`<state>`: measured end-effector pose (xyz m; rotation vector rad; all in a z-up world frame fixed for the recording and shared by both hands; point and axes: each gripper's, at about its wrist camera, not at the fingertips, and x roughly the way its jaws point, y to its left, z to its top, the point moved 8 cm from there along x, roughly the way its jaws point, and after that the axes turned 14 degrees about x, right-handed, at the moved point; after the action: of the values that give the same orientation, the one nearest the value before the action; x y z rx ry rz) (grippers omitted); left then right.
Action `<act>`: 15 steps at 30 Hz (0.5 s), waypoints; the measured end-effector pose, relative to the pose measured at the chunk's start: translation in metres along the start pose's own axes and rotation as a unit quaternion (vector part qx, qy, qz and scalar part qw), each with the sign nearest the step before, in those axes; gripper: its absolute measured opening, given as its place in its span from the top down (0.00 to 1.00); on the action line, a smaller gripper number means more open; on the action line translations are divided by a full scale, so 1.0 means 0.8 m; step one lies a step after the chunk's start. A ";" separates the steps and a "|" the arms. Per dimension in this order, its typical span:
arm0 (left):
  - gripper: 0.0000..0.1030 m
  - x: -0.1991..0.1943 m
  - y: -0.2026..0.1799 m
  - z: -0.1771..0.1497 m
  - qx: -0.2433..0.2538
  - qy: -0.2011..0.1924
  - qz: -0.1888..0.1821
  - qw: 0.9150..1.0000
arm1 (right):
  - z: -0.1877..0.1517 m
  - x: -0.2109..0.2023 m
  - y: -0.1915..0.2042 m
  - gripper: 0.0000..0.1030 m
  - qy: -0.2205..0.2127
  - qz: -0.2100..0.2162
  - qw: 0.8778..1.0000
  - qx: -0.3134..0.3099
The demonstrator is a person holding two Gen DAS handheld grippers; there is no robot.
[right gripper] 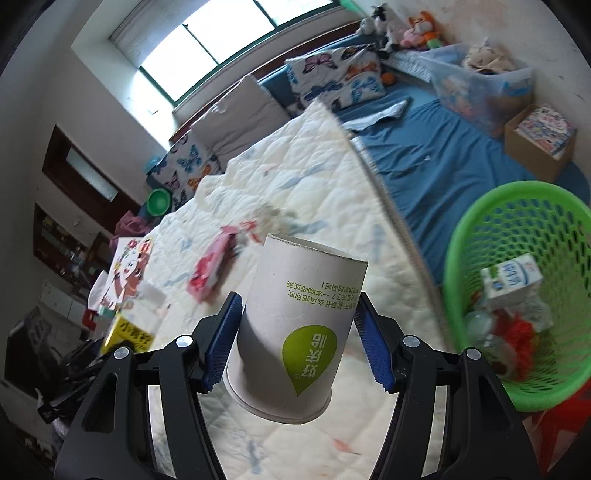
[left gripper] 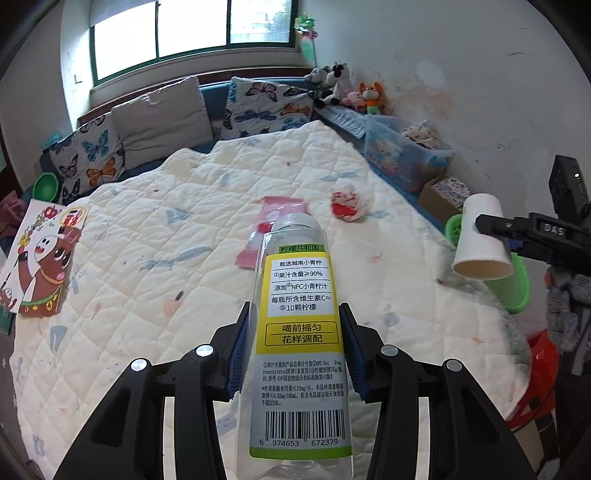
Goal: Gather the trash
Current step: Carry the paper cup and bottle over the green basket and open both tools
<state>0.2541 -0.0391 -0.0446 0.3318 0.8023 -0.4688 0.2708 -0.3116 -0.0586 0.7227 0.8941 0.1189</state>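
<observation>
I see green mesh plastic basket [right gripper: 517, 280] beside right gripper [right gripper: 295, 332], clamped on white paper cup [right gripper: 295, 314]; left gripper [left gripper: 295, 350], farther, clamps clear plastic bottle [left gripper: 299, 332].

Butterfly pillows [left gripper: 92, 158] line the quilt's [left gripper: 184, 258] far edge — stuffed toys [left gripper: 343, 88] fill the corner by the window [left gripper: 184, 29].

Two wrist views, shared quilt [left gripper: 184, 229] below
</observation>
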 end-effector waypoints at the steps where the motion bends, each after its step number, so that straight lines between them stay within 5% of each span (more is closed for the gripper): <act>1: 0.57 -0.001 -0.006 0.005 0.003 -0.002 -0.002 1.000 | 0.004 -0.006 -0.011 0.39 -0.006 -0.006 1.000 0.005; 15: 0.57 0.028 -0.144 0.089 0.071 -0.026 -0.077 0.994 | 0.049 -0.080 -0.205 0.39 -0.084 -0.144 0.985 0.049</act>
<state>0.2508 -0.1751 -0.0274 0.3906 0.7491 -0.6779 0.2270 -0.4812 -0.1011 0.6767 0.8380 -0.2421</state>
